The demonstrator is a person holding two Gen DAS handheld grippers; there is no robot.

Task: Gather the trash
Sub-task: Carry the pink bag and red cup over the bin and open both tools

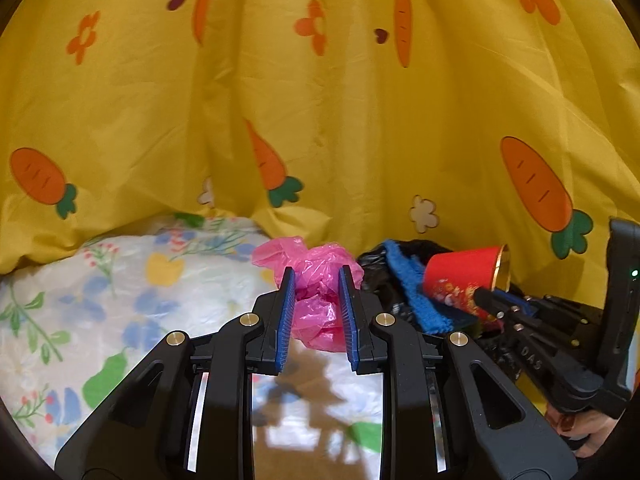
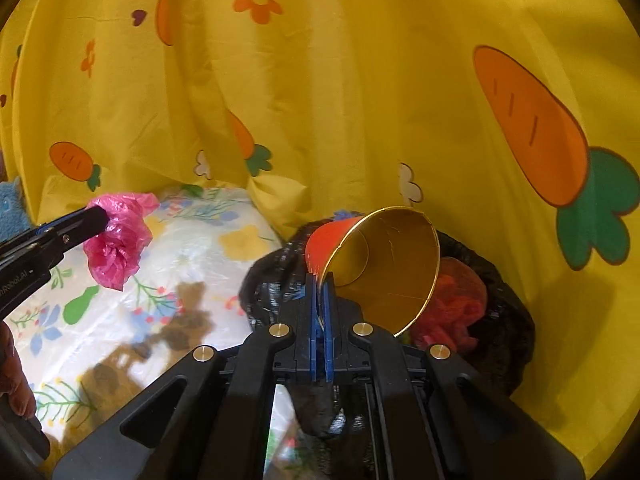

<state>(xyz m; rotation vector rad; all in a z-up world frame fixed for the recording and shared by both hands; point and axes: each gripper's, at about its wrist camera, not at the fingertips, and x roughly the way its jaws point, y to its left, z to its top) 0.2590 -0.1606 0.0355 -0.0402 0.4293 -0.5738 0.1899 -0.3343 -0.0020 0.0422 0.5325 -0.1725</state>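
My left gripper [image 1: 317, 280] is shut on a crumpled pink plastic bag [image 1: 316, 308] and holds it above the floral sheet; it also shows in the right wrist view [image 2: 116, 244]. My right gripper [image 2: 320, 284] is shut on the rim of a red paper cup [image 2: 384, 264] with a gold inside, tilted on its side over an open black trash bag [image 2: 500, 320]. The cup [image 1: 464, 276] and right gripper [image 1: 486, 294] show at the right of the left wrist view. Red crumpled trash [image 2: 456, 304] lies inside the black bag.
A yellow carrot-print cloth [image 1: 360, 120] hangs close behind everything. A white floral sheet [image 1: 100, 300] covers the surface at left. A blue fuzzy cloth [image 1: 412, 284] lies against the black bag [image 1: 376, 276]. A blue plush thing [image 2: 12, 208] is at the far left.
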